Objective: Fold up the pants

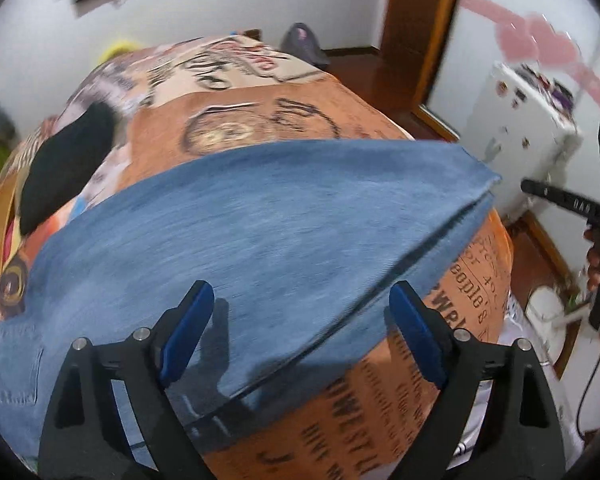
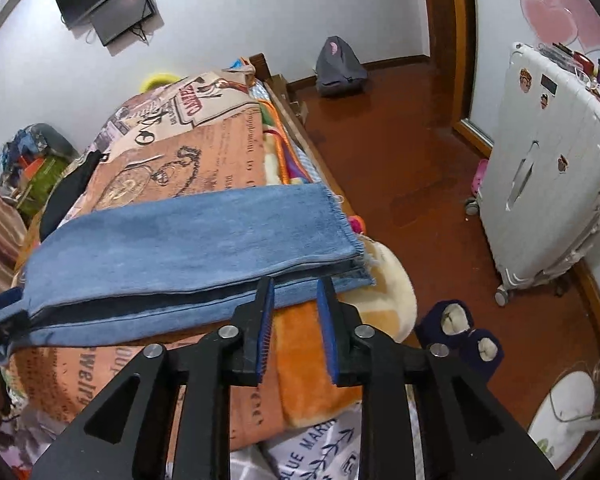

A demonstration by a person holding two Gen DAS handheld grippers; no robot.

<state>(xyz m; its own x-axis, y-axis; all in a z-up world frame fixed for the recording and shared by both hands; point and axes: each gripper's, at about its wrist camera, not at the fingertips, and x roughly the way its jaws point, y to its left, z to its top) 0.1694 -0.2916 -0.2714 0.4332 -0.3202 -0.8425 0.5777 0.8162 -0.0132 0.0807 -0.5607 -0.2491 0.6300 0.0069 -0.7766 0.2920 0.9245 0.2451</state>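
The left gripper [image 1: 300, 328] hangs wide apart over the jeans [image 1: 260, 216], which lie leg on leg across the bed [image 1: 260, 120]. At three o'clock, the right gripper [image 2: 296, 332], part-spread and empty, nears the hems. Denim looks heavy, limp; probably best pinched at both stacked hems.

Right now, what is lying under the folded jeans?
The jeans rest on an orange printed blanket that covers the bed. Near the hem, a cream fleece layer shows beneath. Whatever lies directly under the denim is covered.
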